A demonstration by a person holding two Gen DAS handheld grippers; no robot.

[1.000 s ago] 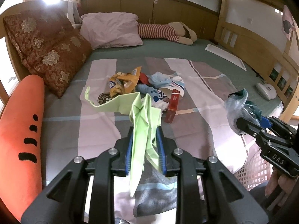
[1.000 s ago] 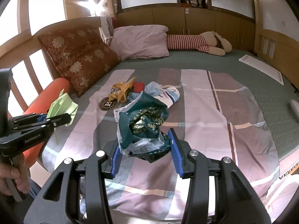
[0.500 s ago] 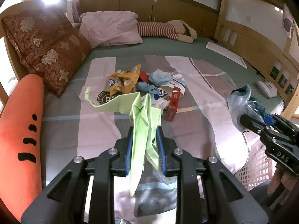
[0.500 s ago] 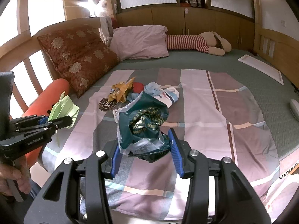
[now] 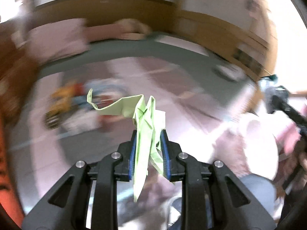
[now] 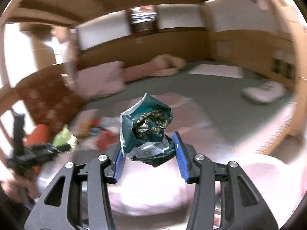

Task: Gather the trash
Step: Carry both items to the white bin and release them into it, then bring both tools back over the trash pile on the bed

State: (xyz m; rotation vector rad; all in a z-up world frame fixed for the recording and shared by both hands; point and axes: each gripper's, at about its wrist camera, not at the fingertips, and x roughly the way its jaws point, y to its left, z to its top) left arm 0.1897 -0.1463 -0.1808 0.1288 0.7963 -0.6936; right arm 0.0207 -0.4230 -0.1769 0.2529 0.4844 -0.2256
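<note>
Carrying step, judging by the blur: left hand-held gripper (image 5: 148, 149) pinches crumpled pale-green paper (image 5: 145, 118); right hand-held gripper (image 6: 148, 151) clamps a dark-teal foil wrapper (image 6: 146, 130); both above the bed (image 6: 220, 99); next, find a bin.

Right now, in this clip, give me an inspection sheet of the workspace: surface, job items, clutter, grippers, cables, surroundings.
Surface: bed with a patchwork cover; motion-blurred.
Job's things: green paper; dark teal foil wrapper, crumpled.
Clutter: blurred pile of trash on the cover; single pieces cannot be told apart.
Grippers: left gripper shut on the green paper; right gripper shut on the wrapper.
Cables: nothing seen.
Surroundings: pink pillow, brown patterned cushion, wooden wall panels, white basket-like shape at the bedside, too blurred to name.
</note>
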